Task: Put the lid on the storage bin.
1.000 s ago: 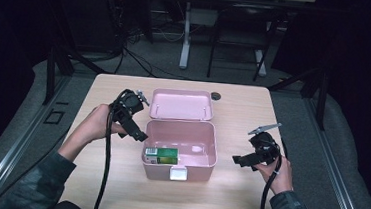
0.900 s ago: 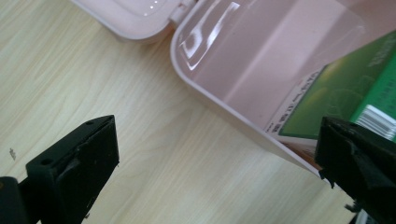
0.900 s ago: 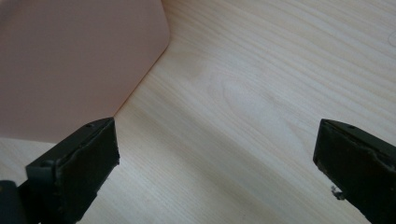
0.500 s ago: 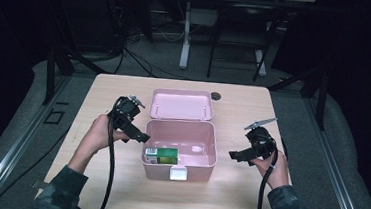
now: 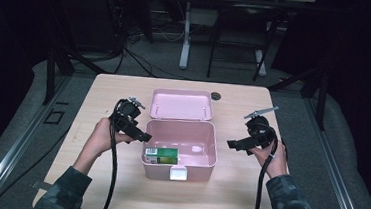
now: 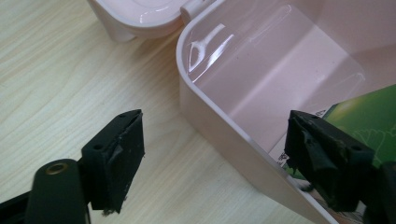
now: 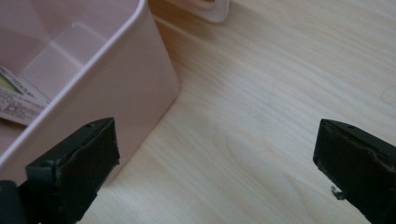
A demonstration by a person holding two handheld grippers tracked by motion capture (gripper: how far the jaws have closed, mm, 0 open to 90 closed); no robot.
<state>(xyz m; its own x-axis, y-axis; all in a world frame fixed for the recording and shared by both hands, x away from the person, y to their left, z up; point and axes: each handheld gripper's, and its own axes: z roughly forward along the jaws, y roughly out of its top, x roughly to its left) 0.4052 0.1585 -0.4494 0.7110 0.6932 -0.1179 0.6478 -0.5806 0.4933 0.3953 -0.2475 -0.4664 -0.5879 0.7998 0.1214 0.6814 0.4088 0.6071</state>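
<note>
Landmark: open pink plastic storage box (image 5: 205, 143), rectangular with rounded corners, at the middle of the pale wooden table (image 5: 109, 93); its long axis runs left to right across the table, mouth upward, white front latch (image 5: 178, 173) facing the person.
Lid: pink plastic hinged lid (image 5: 181, 104), thrown back flat behind the box, inner face up.
Contents: green printed cardboard carton (image 5: 162, 155), lying flat on the box floor in the near-left corner; long axis parallel to the front wall, white label end toward the box's left wall.
Left gripper (image 5: 143, 137): black two-jaw tool at the box's left wall, straddling it, one pad outside over the table and one inside just above the carton; jaws fairly wide and have just been closing, with the wall between them but not pinched.
Right gripper (image 5: 231, 145): beside the box's right wall, near but apart from it; jaws spread wide, nothing between them.
Change since a second ago: the left gripper has sunk onto the box's left rim, and the right one has drawn in closer to the right wall.
Reading: the left looks set to clamp the wall, probably to steady or shift the box; no grip made yet.
Small item: dark round disc (image 5: 217, 95) behind the box, beside the lid's right corner.
</note>
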